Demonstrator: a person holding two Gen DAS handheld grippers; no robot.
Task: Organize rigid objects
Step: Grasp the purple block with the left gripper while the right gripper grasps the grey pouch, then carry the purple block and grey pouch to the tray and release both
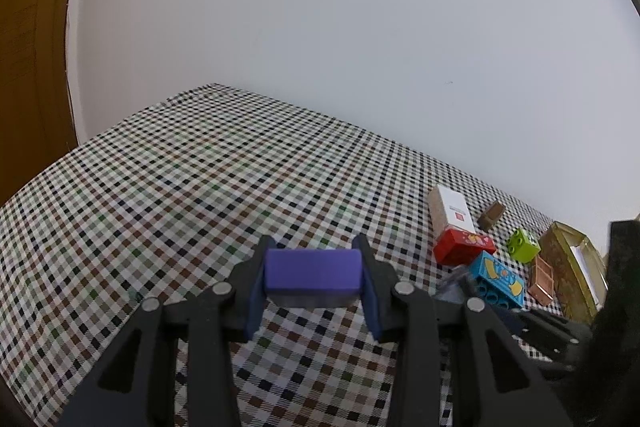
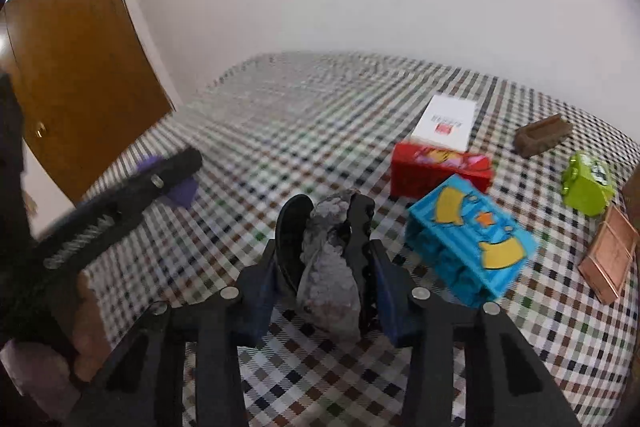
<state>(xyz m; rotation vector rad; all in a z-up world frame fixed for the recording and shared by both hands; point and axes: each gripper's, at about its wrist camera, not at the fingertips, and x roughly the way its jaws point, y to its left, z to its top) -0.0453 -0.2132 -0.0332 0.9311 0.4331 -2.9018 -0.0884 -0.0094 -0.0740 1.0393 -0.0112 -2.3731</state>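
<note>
My left gripper is shut on a purple block, held a little above the checked tablecloth. In the right wrist view, that same gripper and the purple block show at the left, with a hand around the handle. My right gripper is shut on a black and grey claw-like clip, whose toothed halves sit against the blue pads. To its right lie a blue brick, a red brick and a green brick.
A white box, a small brown piece and a copper tile lie among the bricks. A golden box stands at the far right edge. A brown door is at the left; the white wall runs behind the table.
</note>
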